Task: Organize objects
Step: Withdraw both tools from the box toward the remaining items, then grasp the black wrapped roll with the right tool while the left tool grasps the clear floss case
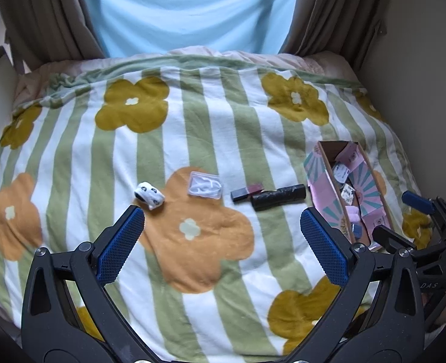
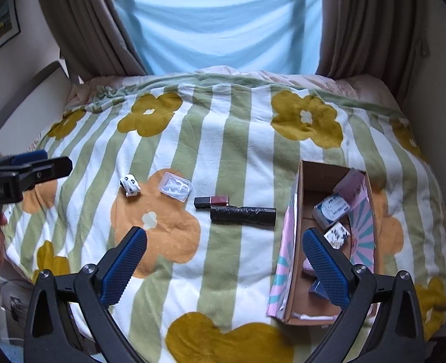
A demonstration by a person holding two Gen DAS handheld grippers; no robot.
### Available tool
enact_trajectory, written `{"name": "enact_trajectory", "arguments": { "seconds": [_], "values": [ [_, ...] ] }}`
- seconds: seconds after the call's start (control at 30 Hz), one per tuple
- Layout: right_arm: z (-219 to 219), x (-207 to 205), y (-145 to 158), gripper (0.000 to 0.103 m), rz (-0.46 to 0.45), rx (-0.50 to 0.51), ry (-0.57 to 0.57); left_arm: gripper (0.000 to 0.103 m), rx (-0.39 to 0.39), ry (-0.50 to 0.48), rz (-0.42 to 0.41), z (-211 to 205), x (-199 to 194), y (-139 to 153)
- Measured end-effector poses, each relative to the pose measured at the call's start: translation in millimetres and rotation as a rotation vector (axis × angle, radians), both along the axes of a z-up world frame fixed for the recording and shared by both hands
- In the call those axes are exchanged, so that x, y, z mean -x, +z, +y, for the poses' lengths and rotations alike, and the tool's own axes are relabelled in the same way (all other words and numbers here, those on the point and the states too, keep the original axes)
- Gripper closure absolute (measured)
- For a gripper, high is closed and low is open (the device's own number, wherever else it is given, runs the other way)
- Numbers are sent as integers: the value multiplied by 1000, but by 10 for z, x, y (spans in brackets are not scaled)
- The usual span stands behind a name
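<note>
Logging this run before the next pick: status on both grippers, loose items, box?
Left gripper and right gripper open, empty. Toy car, clear case, lipstick, black roll loose on blanket. Box partly filled. Path unobstructed.

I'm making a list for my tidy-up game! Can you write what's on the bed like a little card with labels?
surface: flowered striped blanket
box: open cardboard box on the right, some small items already inside
still out: white toy car, clear plastic case, dark red lipstick, black roll
row order, left to right: car, case, lipstick, roll
touching: lipstick and roll lie close together; contact unclear
left gripper: open, holding nothing
right gripper: open, holding nothing
</note>
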State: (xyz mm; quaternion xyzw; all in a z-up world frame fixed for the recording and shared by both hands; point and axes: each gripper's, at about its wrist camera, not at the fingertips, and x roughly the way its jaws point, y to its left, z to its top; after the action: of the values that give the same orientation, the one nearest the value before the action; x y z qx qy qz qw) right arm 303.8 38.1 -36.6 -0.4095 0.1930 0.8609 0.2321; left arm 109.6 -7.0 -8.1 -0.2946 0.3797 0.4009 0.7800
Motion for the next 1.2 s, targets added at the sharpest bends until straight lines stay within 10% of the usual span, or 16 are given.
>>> {"name": "enact_trajectory", "arguments": {
  "seconds": [0.73, 1.2],
  "values": [
    [783, 1126, -1492, 5, -234, -75, 451, 0, 180, -103, 140, 1266, -778, -1775],
    [814, 1498, -2412, 43, -480, -153, 946, 0, 331, -115, 217, 1631, -1175, -2810]
  ]
}}
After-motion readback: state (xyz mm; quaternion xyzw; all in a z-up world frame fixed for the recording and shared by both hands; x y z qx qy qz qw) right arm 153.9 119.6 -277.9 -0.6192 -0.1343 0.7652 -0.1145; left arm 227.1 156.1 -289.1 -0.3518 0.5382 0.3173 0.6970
